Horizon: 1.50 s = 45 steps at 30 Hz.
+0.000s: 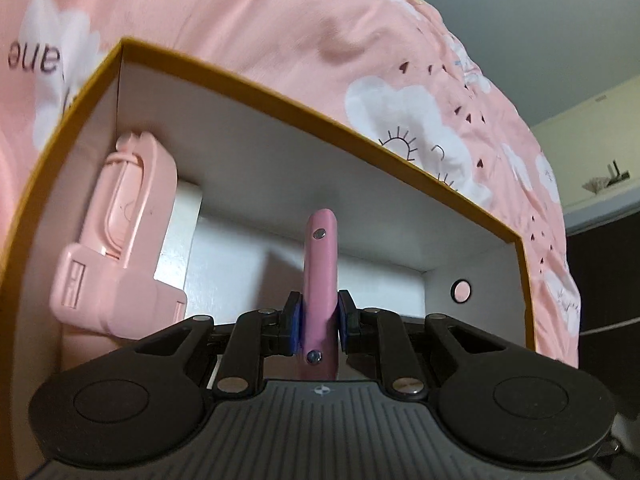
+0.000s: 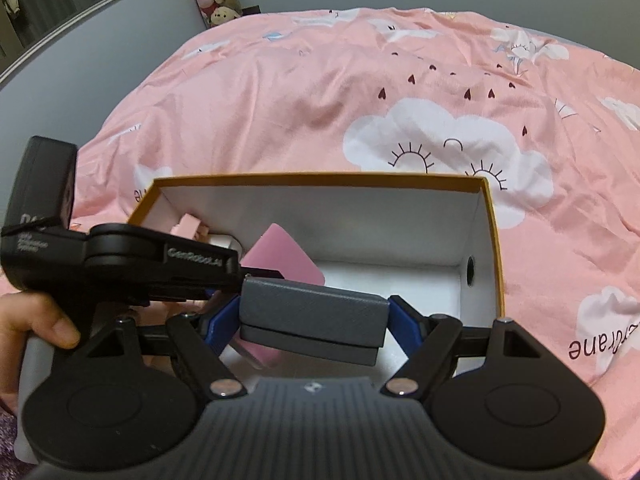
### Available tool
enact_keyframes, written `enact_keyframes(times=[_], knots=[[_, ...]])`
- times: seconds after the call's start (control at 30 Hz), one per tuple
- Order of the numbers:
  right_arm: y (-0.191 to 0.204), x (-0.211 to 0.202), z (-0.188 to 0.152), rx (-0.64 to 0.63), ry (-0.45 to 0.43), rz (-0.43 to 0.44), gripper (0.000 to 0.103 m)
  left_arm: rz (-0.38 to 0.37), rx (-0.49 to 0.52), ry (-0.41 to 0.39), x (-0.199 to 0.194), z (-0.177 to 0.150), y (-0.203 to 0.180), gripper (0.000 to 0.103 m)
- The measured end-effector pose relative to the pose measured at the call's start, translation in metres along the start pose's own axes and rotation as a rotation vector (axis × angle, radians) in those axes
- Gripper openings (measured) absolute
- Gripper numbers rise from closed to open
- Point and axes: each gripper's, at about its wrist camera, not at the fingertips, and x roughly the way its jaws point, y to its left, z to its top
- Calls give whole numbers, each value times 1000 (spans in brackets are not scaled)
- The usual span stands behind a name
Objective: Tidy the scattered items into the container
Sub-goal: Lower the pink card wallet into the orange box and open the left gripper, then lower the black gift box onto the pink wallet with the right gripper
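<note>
Left gripper (image 1: 319,316) clamps flat pink snap-button case (image 1: 320,276) edge-on over orange-rimmed white cardboard box (image 1: 280,100). Right gripper (image 2: 313,314) grips grey textured rectangular case (image 2: 316,312) across its ends, near box's near edge. Both look light, rigid. Pink case probably smooth: hold mid-body. Pink plastic gadget (image 1: 120,232) lies inside box, left.

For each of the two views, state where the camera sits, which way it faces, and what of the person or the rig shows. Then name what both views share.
Left wrist: behind the left gripper, facing down into the box; its fingers clamp a pink case.
Right wrist: behind the right gripper, facing the box; fingers hold a grey case; a hand shows.
Shared: box, pink case, bedspread.
</note>
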Motion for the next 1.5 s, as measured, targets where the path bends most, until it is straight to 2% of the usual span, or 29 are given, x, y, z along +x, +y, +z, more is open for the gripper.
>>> enact_keyframes(times=[0.07,0.13,0.23,0.43,0.77,0.93,1.1,1.23,1.5], knots=[[-1,2,-1,0,6,-1,80,18,-1,11,1,0,1,24],[-2,3,-2,2,10,-3,80,71,11,14,0,-1,0,30],[-2,4,-4,2,12,-2,80,112,46,13,-3,-1,-1,32],[2,2,-6,-12,12,10,80,231,173,-18,-14,-6,-16,36],[10,5,-1,-19,-2,24,80,176,183,-77,-45,-2,-16,37],[23,9,8,-42,-43,42,80,186,180,-152,-68,2,-12,37],[48,24,15,-135,-85,10,80,201,192,-153,-75,6,-7,37],[63,40,16,-185,-71,-2,80,204,182,-161,-76,5,0,37],[68,55,7,-208,17,-13,80,180,200,-179,-81,1,3,37]])
